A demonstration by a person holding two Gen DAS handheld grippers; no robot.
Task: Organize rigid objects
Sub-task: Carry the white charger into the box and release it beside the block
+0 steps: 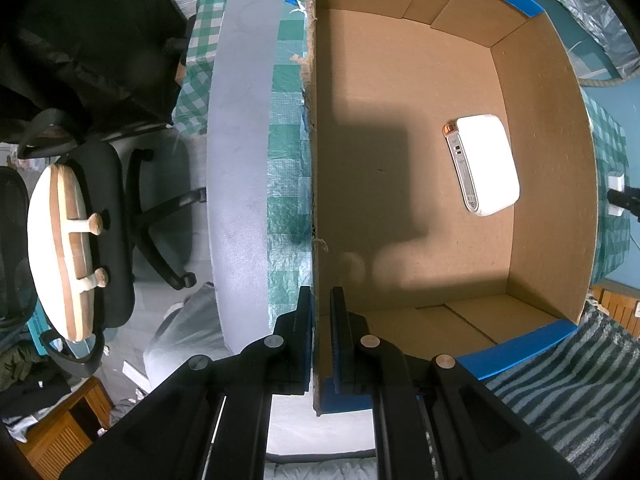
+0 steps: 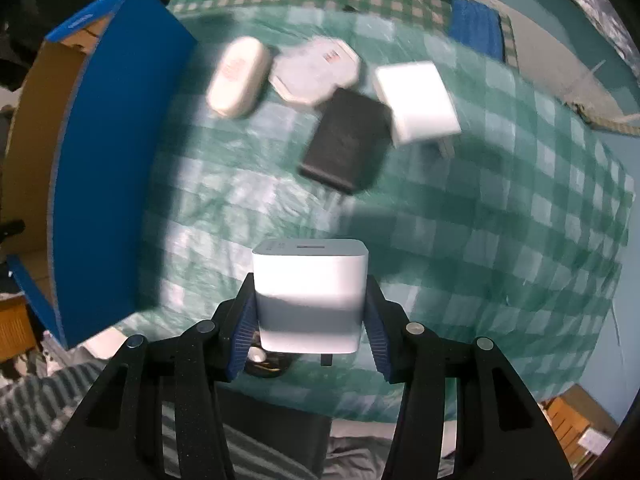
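The white rounded plastic block (image 2: 310, 292), clamped in the right gripper (image 2: 310, 316) above the green checked cloth (image 2: 500, 240), looks mid-carry and next needs moving left over the blue-sided cardboard box (image 1: 400, 80), whose wall the left gripper (image 1: 320, 336) pinches.

The left claw (image 1: 320, 320) has matte black linkage arms with round silver pivot pins; its fingers carry blue pads. The right claw (image 2: 312, 320) is built alike; its blue pads (image 2: 244, 334) are finely ribbed
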